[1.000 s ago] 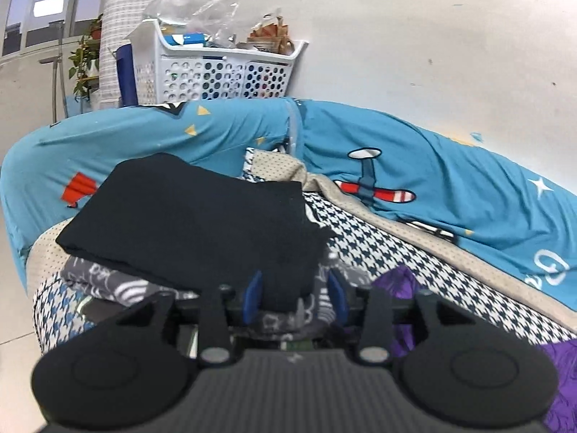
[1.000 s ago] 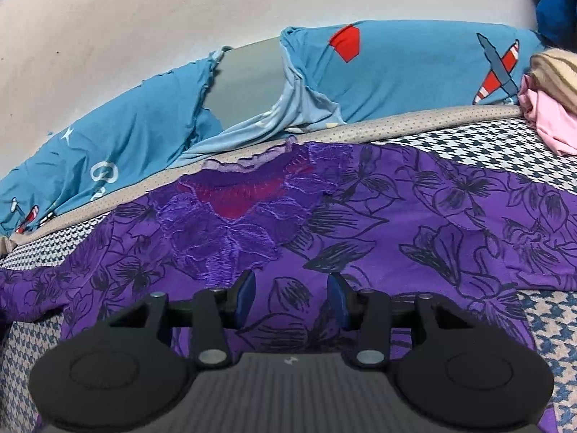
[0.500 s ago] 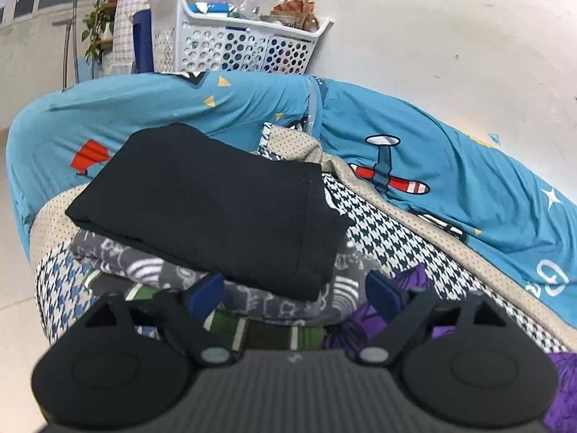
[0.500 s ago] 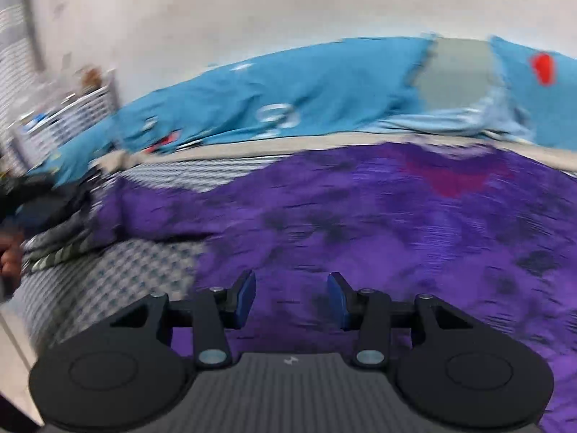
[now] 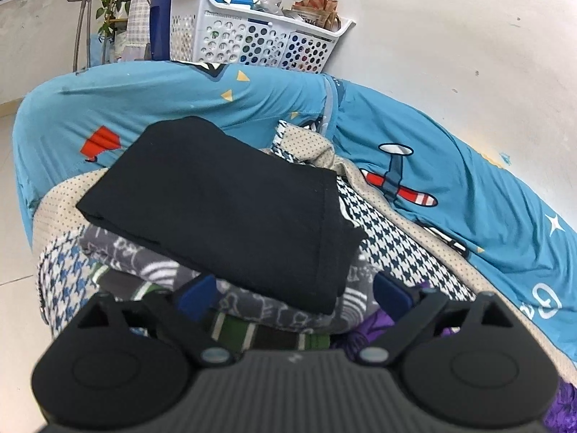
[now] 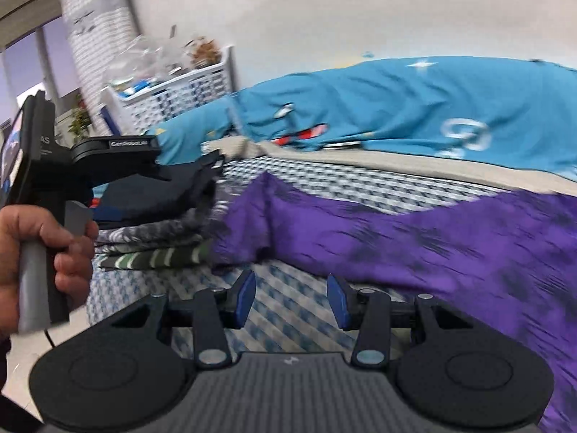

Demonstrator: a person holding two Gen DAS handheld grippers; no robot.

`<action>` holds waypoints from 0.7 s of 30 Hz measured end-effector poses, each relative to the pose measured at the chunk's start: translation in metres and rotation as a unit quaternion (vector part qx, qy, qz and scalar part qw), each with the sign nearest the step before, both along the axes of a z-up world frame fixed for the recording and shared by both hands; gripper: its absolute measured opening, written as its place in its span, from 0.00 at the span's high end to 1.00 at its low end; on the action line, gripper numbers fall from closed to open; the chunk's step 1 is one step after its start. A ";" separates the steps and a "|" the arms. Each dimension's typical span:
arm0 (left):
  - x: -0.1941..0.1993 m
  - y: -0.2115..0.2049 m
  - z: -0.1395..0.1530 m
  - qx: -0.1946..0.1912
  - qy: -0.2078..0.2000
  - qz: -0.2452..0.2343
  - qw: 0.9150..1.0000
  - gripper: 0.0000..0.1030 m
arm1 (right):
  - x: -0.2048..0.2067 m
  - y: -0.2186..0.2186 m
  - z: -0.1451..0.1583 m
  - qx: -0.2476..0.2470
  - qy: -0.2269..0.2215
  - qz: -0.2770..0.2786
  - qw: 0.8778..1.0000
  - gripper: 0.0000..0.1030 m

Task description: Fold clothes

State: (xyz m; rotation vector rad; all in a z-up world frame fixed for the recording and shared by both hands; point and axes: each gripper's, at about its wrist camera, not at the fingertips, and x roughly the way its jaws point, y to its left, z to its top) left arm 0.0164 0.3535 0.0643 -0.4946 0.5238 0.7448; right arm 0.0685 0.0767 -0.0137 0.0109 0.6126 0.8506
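Left jaws released from the stack; right gripper swung left toward it.

The left gripper (image 5: 294,296), jaws opening wide, no longer pinches the black folded garment (image 5: 223,202), which rests on top of the stack. The right gripper (image 6: 291,301) is part open and empty. The purple garment (image 6: 414,231) lies spread to its right, long axis running left-right, its near end beside the stack.

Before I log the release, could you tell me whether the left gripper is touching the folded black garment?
Apart. In the left wrist view the left gripper jaws are opening, clear of the folded black garment.
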 end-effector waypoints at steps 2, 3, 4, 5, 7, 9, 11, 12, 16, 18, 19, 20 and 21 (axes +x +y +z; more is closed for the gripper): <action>0.000 0.001 0.000 0.001 0.003 -0.003 1.000 0.07 | 0.007 0.021 -0.003 -0.004 -0.002 0.010 1.000 0.58; 0.000 0.001 0.000 0.001 0.005 -0.005 1.000 0.07 | 0.010 0.032 -0.005 -0.005 -0.003 0.015 1.000 0.58; 0.001 0.002 -0.001 0.001 0.006 -0.007 1.000 0.07 | 0.014 0.041 -0.007 -0.007 -0.003 0.017 1.000 0.58; 0.001 0.003 -0.001 0.001 0.008 -0.008 1.000 0.07 | 0.017 0.049 -0.009 -0.009 -0.004 0.017 1.000 0.58; 0.000 0.006 -0.002 -0.002 0.010 -0.009 1.000 0.07 | 0.023 0.062 -0.013 -0.012 -0.006 0.017 1.000 0.58; -0.001 0.009 -0.003 -0.009 0.009 -0.007 1.000 0.07 | 0.028 0.073 -0.018 -0.019 -0.010 0.013 1.000 0.58; -0.002 0.011 -0.003 -0.016 0.004 -0.007 1.000 0.06 | 0.035 0.081 -0.023 -0.024 -0.011 0.008 1.000 0.58; -0.003 0.011 -0.002 -0.019 0.003 -0.008 1.000 0.06 | 0.039 0.085 -0.026 -0.025 -0.008 0.007 1.000 0.58; -0.004 0.012 -0.001 -0.020 -0.001 -0.009 1.000 0.06 | 0.052 0.101 -0.036 -0.025 -0.003 0.000 1.000 0.67; -0.004 0.013 0.000 -0.018 -0.002 -0.008 1.000 0.05 | 0.057 0.107 -0.040 -0.017 0.012 0.004 1.000 0.93; -0.005 0.013 0.001 -0.017 -0.003 -0.007 1.000 0.05 | 0.057 0.108 -0.041 -0.011 0.019 0.005 1.000 0.93; -0.005 0.014 0.002 -0.014 -0.003 -0.006 1.000 0.05 | 0.052 0.108 -0.040 -0.002 0.019 0.010 1.000 0.93; -0.006 0.015 0.003 -0.010 -0.004 -0.004 1.000 0.05 | 0.046 0.107 -0.038 0.010 0.016 0.017 1.000 0.93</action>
